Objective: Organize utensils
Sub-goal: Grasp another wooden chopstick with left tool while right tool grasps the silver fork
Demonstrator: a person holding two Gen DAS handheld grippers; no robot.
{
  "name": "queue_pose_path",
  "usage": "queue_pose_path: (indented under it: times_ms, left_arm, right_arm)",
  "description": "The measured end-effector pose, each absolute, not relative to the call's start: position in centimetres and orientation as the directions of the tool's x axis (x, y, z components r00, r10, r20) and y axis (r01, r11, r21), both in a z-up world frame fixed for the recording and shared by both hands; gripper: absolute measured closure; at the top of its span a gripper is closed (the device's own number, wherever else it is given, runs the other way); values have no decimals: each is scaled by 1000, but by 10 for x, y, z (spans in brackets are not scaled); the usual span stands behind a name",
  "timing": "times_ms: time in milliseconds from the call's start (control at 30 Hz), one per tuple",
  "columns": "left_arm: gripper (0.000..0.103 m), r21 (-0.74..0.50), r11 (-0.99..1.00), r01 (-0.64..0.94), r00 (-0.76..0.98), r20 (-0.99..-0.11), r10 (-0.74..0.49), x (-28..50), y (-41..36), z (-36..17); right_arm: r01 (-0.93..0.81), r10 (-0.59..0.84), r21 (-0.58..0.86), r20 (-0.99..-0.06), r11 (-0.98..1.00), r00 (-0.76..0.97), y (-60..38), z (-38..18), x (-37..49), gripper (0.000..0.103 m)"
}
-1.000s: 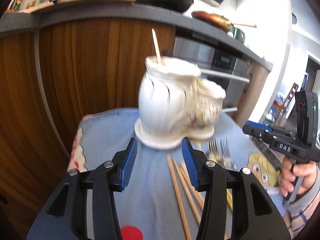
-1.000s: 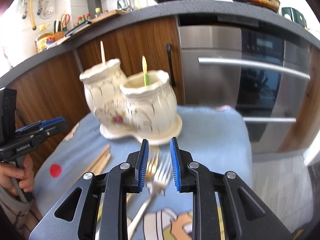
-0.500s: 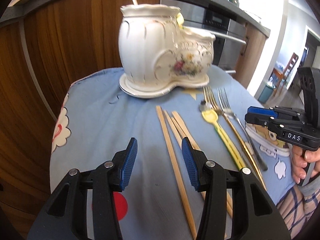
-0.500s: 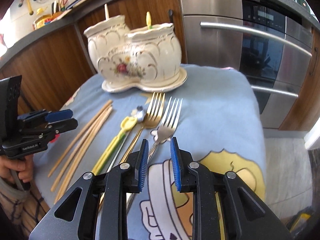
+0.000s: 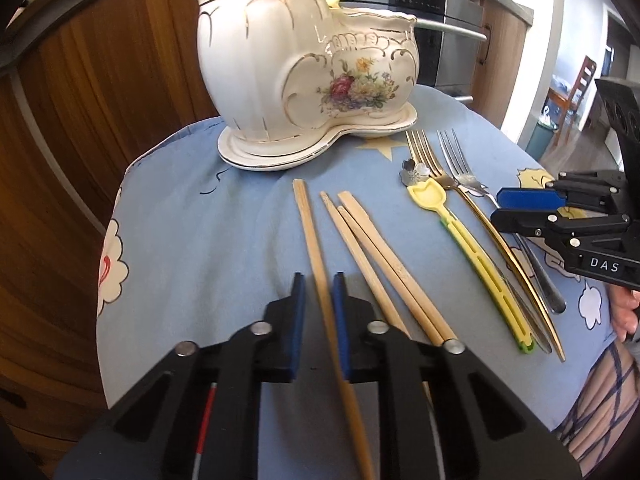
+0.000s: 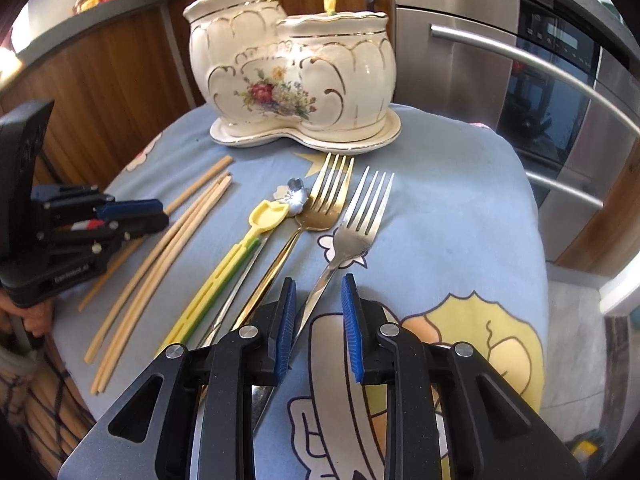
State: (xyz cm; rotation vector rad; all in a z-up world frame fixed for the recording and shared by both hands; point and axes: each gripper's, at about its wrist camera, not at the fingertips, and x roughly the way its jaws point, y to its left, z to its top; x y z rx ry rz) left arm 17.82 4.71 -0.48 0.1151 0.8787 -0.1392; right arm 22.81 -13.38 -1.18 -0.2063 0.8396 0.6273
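Note:
My left gripper (image 5: 318, 280) hangs low over the blue cloth (image 5: 200, 240). Its jaws are closing around the leftmost bamboo chopstick (image 5: 310, 232); a small gap shows at the left pad. Three more chopsticks (image 5: 372, 248) lie just to the right. My right gripper (image 6: 318, 284) stands open astride the handle of the silver fork (image 6: 360, 220) without pressing on it. A gold fork (image 6: 328, 196), a flower-headed spoon (image 6: 294, 194) and a yellow utensil (image 6: 224, 264) lie to its left. The white floral twin-pot holder (image 6: 280, 60) stands behind, with a stick in its tall pot and a yellow handle in the low one.
Wooden cabinet doors (image 5: 100, 100) rise behind the holder on the left, and a steel oven with bar handles (image 6: 520, 60) on the right. The cloth-covered surface drops away at its rounded edges. A hand (image 5: 624, 312) holds the right gripper.
Both grippers sank toward the cloth and tipped downward, so the utensils now fill the views. The left jaws narrowed around the leftmost chopstick. The right jaws kept their gap.

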Motion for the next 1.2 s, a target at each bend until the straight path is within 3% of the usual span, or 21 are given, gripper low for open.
queue_pose_path:
  times_ms: [233,700,1000,1200]
  left_arm:
    - [96,32,981,192,583,-808,-88,180,61,-1]
    - [95,65,930,363,333,-941,-64,215,54,10]
    - [95,55,917,395,243,-969,-47,230,46,13]
    - [96,52,927,371,275,-960,-56,230,49,13]
  right_arm:
    - [-644,416,46,-798,763,436,-137,-7,238,89]
    - [-742,248,29,-951,669,187,-122,0,276,86]
    - [-764,171,13,-977,645,127,-108,1,285,85]
    - [-740,208,14,-963,673,170,-110,1,276,86]
